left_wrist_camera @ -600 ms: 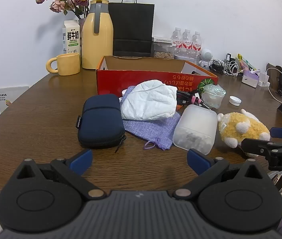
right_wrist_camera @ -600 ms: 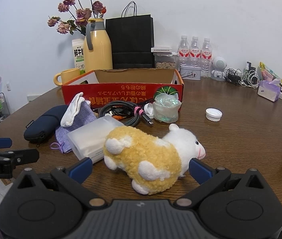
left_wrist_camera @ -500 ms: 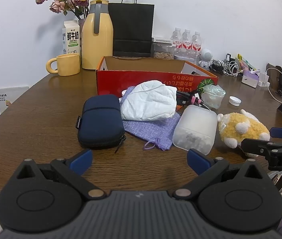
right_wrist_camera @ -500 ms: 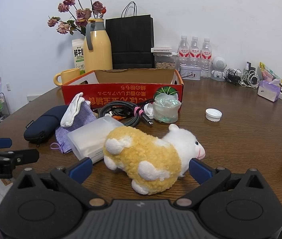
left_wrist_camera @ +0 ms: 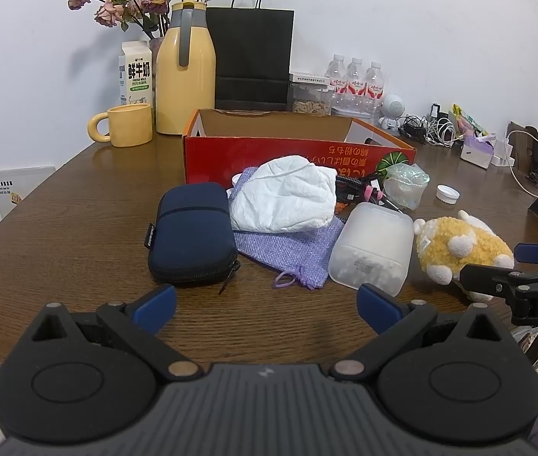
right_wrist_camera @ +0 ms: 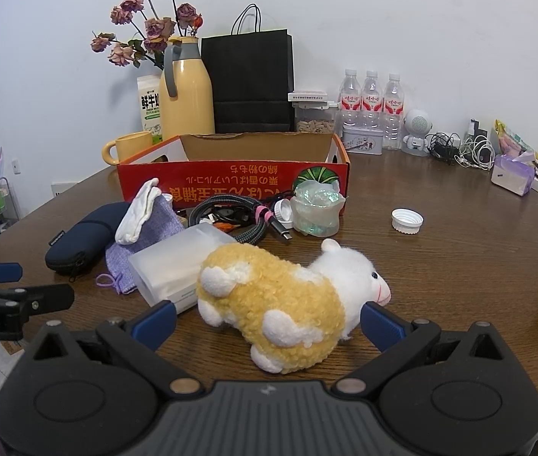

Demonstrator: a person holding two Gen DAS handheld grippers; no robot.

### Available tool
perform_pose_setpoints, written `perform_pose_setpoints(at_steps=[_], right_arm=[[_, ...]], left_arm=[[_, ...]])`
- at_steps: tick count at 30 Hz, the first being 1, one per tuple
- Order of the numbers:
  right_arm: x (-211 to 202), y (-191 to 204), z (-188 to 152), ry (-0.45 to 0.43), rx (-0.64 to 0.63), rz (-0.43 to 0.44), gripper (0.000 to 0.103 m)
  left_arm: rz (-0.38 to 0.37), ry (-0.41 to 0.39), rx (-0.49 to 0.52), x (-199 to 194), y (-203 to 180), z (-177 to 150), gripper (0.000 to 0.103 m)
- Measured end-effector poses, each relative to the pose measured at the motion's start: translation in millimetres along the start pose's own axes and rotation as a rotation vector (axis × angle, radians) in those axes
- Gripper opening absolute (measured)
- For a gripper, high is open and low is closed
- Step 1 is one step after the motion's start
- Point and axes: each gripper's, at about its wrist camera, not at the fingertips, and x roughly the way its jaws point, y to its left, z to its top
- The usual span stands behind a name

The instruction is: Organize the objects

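A red cardboard box point(left_wrist_camera: 299, 152) point(right_wrist_camera: 230, 178) stands open on the brown table point(left_wrist_camera: 59, 220). In front of it lie a navy zip case point(left_wrist_camera: 191, 235) point(right_wrist_camera: 78, 239), a white cloth point(left_wrist_camera: 284, 197) on a purple pouch point(left_wrist_camera: 288, 250), a frosted plastic box point(left_wrist_camera: 371, 247) point(right_wrist_camera: 173, 262), coiled cables point(right_wrist_camera: 238, 216), a clear crumpled cup point(right_wrist_camera: 316, 209) and a yellow-and-white plush sheep point(right_wrist_camera: 288, 296) point(left_wrist_camera: 459, 243). My left gripper point(left_wrist_camera: 265, 304) hangs open short of the case and pouch. My right gripper point(right_wrist_camera: 269, 319) is open, its fingers either side of the sheep's near end without touching.
Along the back wall stand a yellow mug point(left_wrist_camera: 128, 125), a milk carton point(left_wrist_camera: 135, 72), a yellow flask point(left_wrist_camera: 185, 72), a black paper bag point(left_wrist_camera: 253, 53), water bottles point(right_wrist_camera: 371, 102) and chargers point(right_wrist_camera: 462, 152). A white bottle cap point(right_wrist_camera: 405, 220) lies on bare wood at the right.
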Motion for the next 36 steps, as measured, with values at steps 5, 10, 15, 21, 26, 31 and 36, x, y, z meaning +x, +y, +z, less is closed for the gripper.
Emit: perform_pose_setpoints(at_steps=[5, 10, 15, 21, 26, 31, 36], right_arm=[[1.1, 0.2, 0.1, -0.001, 0.0, 0.0, 0.103], [-1.1, 0.7, -0.1, -0.001, 0.001, 0.0, 0.103], [-1.2, 0.4, -0.2, -0.002, 0.0, 0.0, 0.103], [-1.8, 0.8, -0.5, -0.002, 0.001, -0.001, 0.103], [-2.1, 0.9, -0.5, -0.002, 0.0, -0.001, 0.103], [-2.1, 1.2, -1.0, -0.003, 0.001, -0.001, 0.103], [-2.0, 1.3, -1.2, -0.004, 0.0, -0.001, 0.103]], left_arm=[[0.0, -0.003, 0.001, -0.6, -0.4, 0.9, 0.103], [0.0, -0.003, 0.001, -0.7, -0.5, 0.9, 0.103], [0.0, -0.003, 0.001, -0.6, -0.5, 0.7, 0.103], [0.0, -0.003, 0.002, -0.6, -0.5, 0.6, 0.103], [0.0, -0.003, 0.002, -0.7, -0.6, 0.6, 0.103], [0.0, -0.004, 0.001, -0.8, -0.7, 0.9, 0.103], [0.0, -0.004, 0.002, -0.5, -0.6, 0.3, 0.103]])
